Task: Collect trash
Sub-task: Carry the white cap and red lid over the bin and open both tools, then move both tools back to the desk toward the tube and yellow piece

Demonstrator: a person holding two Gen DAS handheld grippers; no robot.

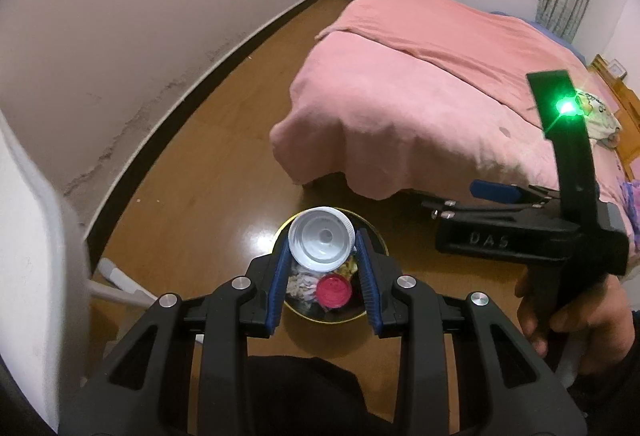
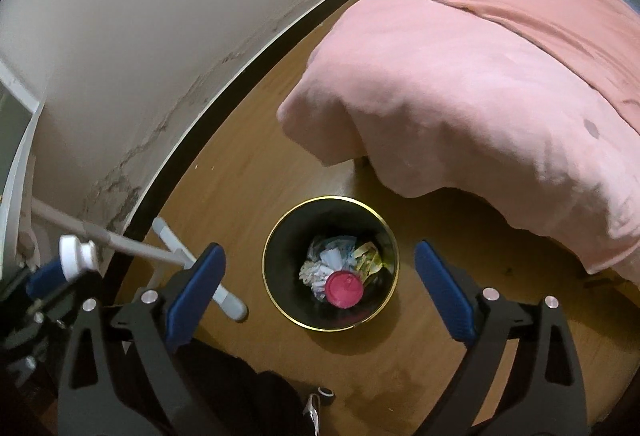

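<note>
A white plastic bottle [image 1: 322, 238], seen end-on with its ribbed cap facing me, sits between the blue pads of my left gripper [image 1: 324, 243], which is shut on it. It hangs right above a black bin with a gold rim [image 1: 320, 320]. The bin [image 2: 286, 236] holds crumpled paper [image 2: 324, 264], yellow wrappers and a red round lid [image 2: 344, 288]. My right gripper [image 2: 319, 247] hovers open over the bin with nothing between its fingers. It also shows at the right of the left wrist view as the right gripper [image 1: 452, 198]. At the far left of the right wrist view, the left gripper [image 2: 60, 270] carries the bottle [image 2: 74, 256].
A bed under a pink blanket [image 2: 480, 76] overhangs the wooden floor just right of the bin. A white wall with a dark skirting board [image 2: 224, 96] runs on the left. A white stand's foot [image 2: 224, 296] lies left of the bin. A hand [image 1: 568, 316] grips the right handle.
</note>
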